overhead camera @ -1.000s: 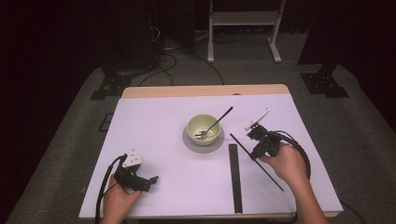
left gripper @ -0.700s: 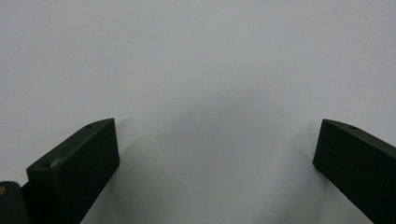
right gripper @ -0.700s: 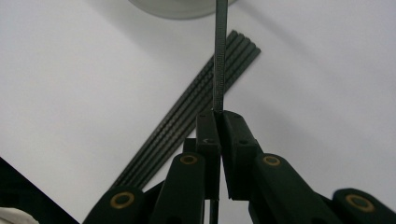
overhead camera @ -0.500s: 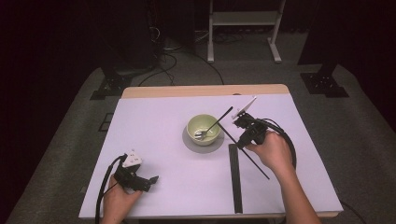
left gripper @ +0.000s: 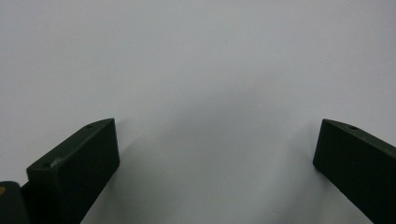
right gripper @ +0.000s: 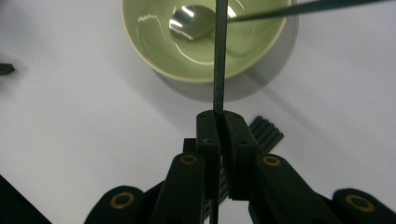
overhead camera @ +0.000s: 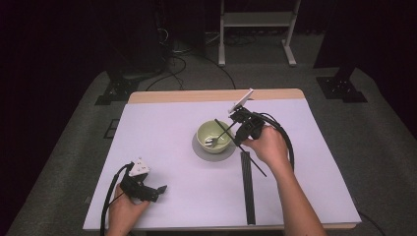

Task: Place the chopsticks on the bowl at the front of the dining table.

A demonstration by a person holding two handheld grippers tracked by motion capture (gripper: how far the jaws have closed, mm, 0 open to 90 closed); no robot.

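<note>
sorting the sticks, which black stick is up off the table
The thin black stick clamped in the right claw, reaching over the green bowl. The other black sticks lie flat.

— How much of the green bowl [right gripper: 205, 42] can you make out in the right gripper view?

— Its far rim is cut off by the top edge, and so is the upper end of the thin black stick [right gripper: 219, 56] crossing it. The spoon [right gripper: 191, 22] inside the bowl is blurred, its handle running off the right edge.

— And from the high view?

— The person's hand hides the stick's middle beside the bowl [overhead camera: 215, 137]. The spoon [overhead camera: 212, 141] there is too small to tell clearly.
</note>
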